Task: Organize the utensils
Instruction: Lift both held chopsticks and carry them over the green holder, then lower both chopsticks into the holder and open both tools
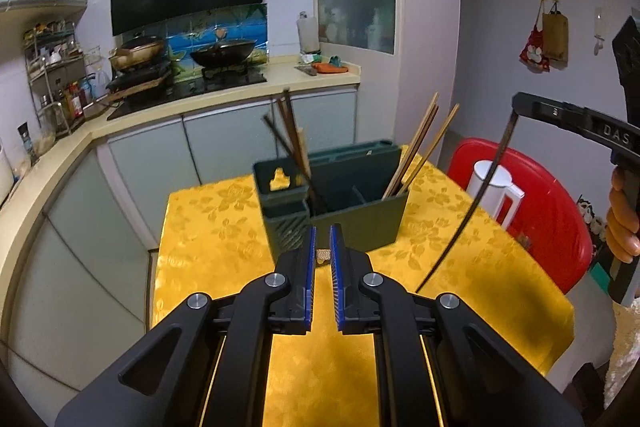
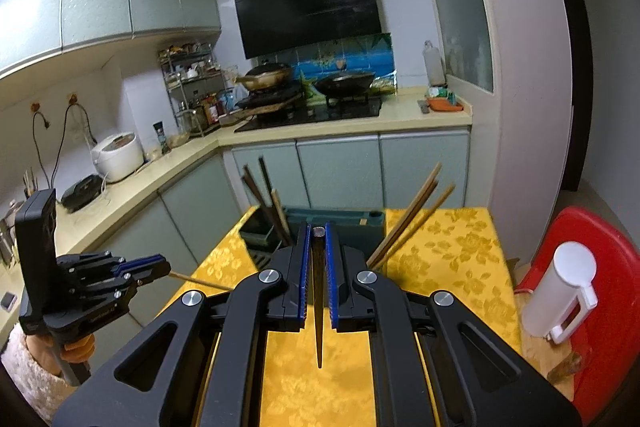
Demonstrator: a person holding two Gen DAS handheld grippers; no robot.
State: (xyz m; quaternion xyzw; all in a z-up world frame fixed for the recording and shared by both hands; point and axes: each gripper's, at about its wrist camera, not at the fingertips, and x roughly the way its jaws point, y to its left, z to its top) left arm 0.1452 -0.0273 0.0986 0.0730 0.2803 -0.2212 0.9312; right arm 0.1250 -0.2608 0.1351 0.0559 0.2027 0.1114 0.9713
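Item: green utensil holder (image 1: 336,195) on the yellow tablecloth (image 1: 224,227), taken as landmark.
Dark chopsticks (image 1: 290,131) stand in its left compartment, light chopsticks (image 1: 420,143) in its right.
Left gripper (image 1: 322,247): pinched on a light chopstick (image 2: 200,281), seen end-on, just before the holder.
Right gripper (image 2: 318,239): pinched on a dark chopstick (image 2: 319,307), hanging tip-down; the holder lies directly ahead and below.
Judgement: each stick needs lowering along its own length.
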